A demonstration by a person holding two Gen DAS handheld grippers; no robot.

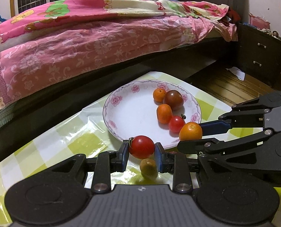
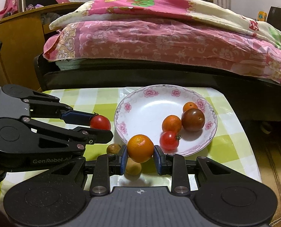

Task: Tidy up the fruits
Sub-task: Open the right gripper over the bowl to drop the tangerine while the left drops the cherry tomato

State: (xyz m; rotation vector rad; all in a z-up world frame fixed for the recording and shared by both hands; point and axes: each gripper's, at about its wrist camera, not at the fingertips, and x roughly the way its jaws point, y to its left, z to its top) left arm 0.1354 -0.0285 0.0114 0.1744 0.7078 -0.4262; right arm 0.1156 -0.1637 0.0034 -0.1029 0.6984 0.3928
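So the worktop [image 2: 83,98] with the checked cloth has a flowered plate [image 2: 140,98] already holding five fruits. Left tongs [image 1: 141,147] are clamped on a red tomato [image 1: 141,146], right tongs [image 2: 140,148] on an orange [image 2: 140,148], both near the plate's edge. Two brownish fruits [image 2: 113,148] wait on the cloth, half hidden under the tongs, so hard to identify.

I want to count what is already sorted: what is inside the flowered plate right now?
Inside the flowered plate lie four fruits: two small oranges, a dark tomato and a red tomato. The right claw and its orange cover the near rim.
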